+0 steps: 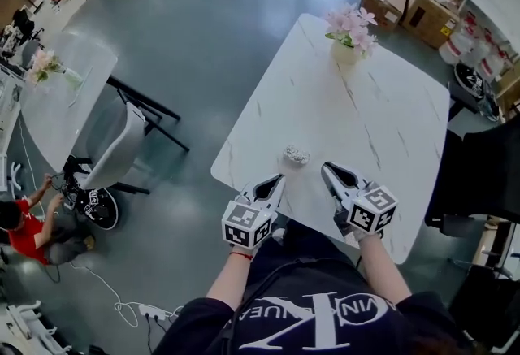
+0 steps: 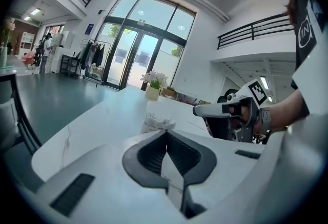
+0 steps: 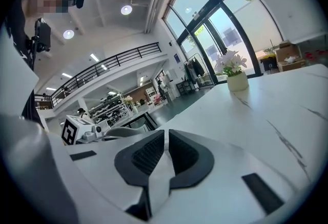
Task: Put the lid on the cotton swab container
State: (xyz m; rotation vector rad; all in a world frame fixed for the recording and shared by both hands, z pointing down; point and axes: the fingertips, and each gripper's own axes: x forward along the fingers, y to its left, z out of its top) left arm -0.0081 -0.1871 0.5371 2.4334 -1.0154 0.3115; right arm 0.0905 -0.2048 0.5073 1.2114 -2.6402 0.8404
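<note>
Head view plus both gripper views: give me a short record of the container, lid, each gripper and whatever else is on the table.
container: on the table near its front edge, swabs showing on top, no lid on it
lid: not seen in any view
left gripper: shut, empty, just short of the container, not touching it
right gripper: shut, empty, to the container's right, apart from it
table: white, marble pattern
flower pot: at the table's far end, pink flowers
task state: lid not yet on

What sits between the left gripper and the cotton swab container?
Nothing: only bare white tabletop lies between the left gripper and the cotton swab container, as the head view shows.
</note>
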